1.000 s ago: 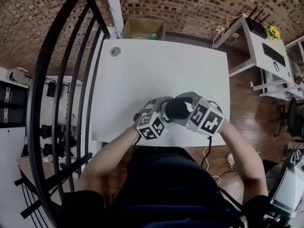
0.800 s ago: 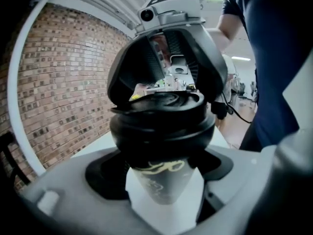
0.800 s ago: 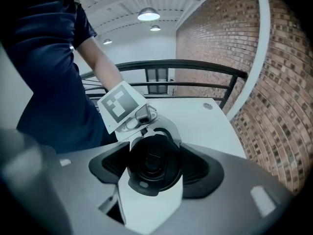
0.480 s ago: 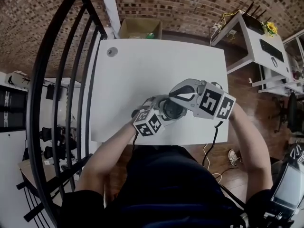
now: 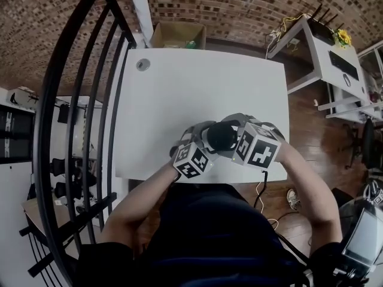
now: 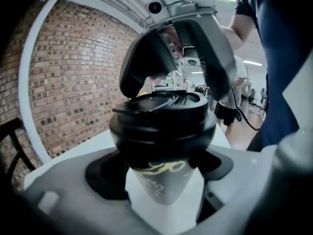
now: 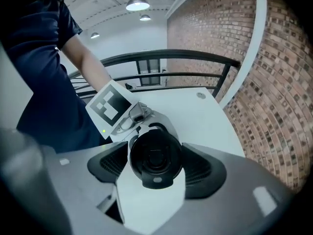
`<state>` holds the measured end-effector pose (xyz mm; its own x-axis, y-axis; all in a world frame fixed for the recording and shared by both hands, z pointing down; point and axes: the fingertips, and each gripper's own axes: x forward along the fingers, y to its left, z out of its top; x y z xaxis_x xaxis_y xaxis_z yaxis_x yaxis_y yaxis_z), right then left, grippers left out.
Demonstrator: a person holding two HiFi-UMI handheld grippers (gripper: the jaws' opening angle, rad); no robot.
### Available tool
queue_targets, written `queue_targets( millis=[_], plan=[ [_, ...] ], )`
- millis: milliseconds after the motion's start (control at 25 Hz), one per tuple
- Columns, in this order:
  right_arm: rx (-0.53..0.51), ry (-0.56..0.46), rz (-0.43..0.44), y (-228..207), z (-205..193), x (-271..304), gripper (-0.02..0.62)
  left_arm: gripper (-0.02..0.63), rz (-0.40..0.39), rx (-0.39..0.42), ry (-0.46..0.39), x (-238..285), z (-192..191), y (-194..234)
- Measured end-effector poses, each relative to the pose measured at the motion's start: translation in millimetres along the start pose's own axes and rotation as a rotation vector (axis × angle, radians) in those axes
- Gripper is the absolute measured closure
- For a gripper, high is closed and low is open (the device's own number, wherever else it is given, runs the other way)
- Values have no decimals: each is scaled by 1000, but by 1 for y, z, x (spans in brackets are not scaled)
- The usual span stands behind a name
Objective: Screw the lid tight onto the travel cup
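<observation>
Over the near edge of the white surface (image 5: 197,88), the left hand-held gripper (image 6: 161,173) clamps the travel cup (image 6: 162,187); its gold script (image 6: 159,167) is unreadable. The right hand-held gripper (image 7: 155,163) grips the black lid (image 6: 164,126) from above. Farther off, a cardboard box (image 5: 179,36) stands by the brick wall (image 5: 239,5).

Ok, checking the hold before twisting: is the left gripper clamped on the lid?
No, the left gripper clamps the cup by its grey body, below the black lid.

In the head view the lid (image 5: 222,136), left tool (image 5: 206,141) and right tool (image 5: 231,137) hide the body of the travel cup (image 6: 164,189); its gold print (image 6: 157,168) is too blurred to read.
</observation>
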<state>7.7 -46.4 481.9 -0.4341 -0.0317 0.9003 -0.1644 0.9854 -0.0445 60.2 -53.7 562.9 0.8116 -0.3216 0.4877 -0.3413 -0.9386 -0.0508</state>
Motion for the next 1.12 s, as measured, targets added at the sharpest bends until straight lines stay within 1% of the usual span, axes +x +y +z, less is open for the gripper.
queue_targets(
  millis=[40, 160, 360, 440, 520, 600, 680, 880, 960, 1040, 1080, 1120],
  plan=[
    [2, 22, -12, -1, 0, 2, 244, 192, 0, -4, 3, 0, 0, 0],
    [-35, 104, -42, -6, -2, 5, 244, 192, 0, -10, 11, 0, -1, 0],
    [-130, 164, -11, -5, -4, 4, 247, 192, 9, -19, 4, 1, 2, 1],
    [-148, 171, -11, -4, -4, 4, 250, 190, 6, 4, 8, 1, 0, 0],
    [-167, 171, -12, -2, -4, 5, 252, 190, -3, 61, 21, -1, -3, -2],
    [-181, 168, -14, -1, -3, 5, 258, 195, -12, 89, 19, -4, -5, -1],
    [-148, 159, -28, -2, -1, 5, 264, 199, -5, 75, 15, -5, -5, 0],
    [48, 108, -119, -7, -2, 4, 265, 202, 89, 32, 14, -5, -6, 2],
    [95, 81, -138, -10, -1, 5, 264, 201, 110, 19, 15, -6, -7, 5],
    [113, 28, -140, -10, 2, 3, 262, 201, 100, 8, 21, -8, -9, 5],
    [136, -24, -138, -9, 4, 0, 262, 199, 86, 0, 23, -10, -9, 4],
    [181, -99, -140, -10, 7, -7, 270, 190, 75, -13, 26, -14, -10, 4]
  ],
)
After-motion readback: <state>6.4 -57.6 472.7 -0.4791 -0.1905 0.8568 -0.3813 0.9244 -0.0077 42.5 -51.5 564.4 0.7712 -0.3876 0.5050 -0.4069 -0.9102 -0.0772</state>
